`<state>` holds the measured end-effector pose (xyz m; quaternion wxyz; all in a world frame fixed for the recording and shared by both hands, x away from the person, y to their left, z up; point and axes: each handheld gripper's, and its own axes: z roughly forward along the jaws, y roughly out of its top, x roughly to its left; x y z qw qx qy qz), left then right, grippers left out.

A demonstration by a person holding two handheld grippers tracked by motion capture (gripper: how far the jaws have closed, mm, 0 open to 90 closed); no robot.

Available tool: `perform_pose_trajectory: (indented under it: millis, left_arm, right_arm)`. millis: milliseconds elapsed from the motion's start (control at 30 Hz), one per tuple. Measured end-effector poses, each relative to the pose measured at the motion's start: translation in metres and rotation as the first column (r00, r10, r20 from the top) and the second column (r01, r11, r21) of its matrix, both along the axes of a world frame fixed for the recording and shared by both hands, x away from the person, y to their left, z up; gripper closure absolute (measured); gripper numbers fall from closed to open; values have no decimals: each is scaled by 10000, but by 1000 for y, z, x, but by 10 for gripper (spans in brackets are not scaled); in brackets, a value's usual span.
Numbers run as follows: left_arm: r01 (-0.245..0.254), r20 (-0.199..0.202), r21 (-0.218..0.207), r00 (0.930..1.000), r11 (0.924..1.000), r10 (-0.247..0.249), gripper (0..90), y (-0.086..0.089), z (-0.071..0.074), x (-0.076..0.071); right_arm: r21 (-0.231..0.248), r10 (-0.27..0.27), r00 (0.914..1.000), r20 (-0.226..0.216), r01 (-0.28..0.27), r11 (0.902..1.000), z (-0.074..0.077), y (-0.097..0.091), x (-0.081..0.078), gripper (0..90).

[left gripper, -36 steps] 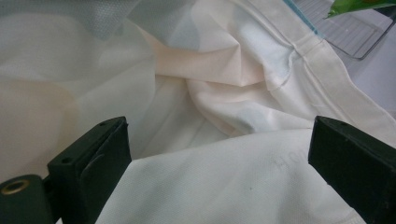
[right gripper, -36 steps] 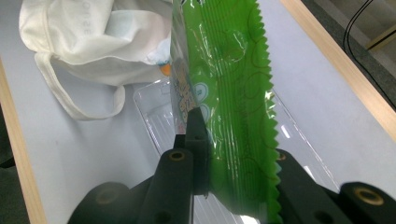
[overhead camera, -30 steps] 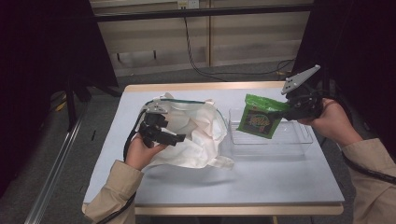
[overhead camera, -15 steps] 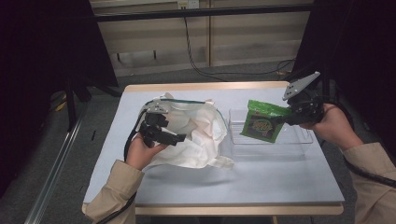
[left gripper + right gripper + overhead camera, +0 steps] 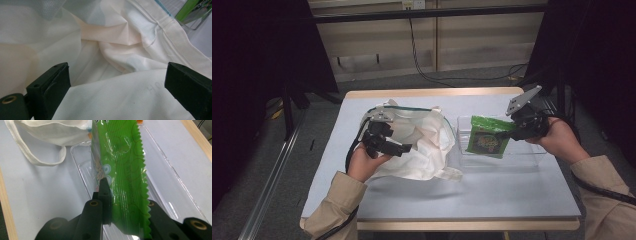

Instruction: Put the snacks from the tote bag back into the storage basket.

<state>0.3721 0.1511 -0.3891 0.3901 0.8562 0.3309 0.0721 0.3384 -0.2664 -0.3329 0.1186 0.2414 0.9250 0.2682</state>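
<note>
While right gripper (image 5: 512, 134) grips green packet (image 5: 486, 139), white bag (image 5: 422, 142) beside clear tray (image 5: 532, 159)

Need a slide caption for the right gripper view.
Right gripper clamps a green snack packet above a clear tray, white cloth bag beyond.

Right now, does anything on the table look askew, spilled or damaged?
Nothing spilled or damaged. The white cloth bag lies crumpled beside the clear tray, and the green packet hangs edgewise in the right gripper over that tray.

Dim room with dark edges; the counter (image 5: 492, 195) is softly lit from above, shadows faint, close-ups slightly blurred.
</note>
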Motion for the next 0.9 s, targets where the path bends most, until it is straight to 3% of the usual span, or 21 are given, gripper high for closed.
perform_pose_trajectory:
  millis: [567,900]
  left_arm:
    - [40,48,-31,10000,10000,-40,66,0,-2,-1]
    - [155,-18,-39,9999,9999,-155,70,-2,-2,-4]
  right_arm:
    - [-44,658,9978,79,-657,9978,-26,12,0,773]
    - [177,820,9957,-428,-813,9965,-30,17,1,702]
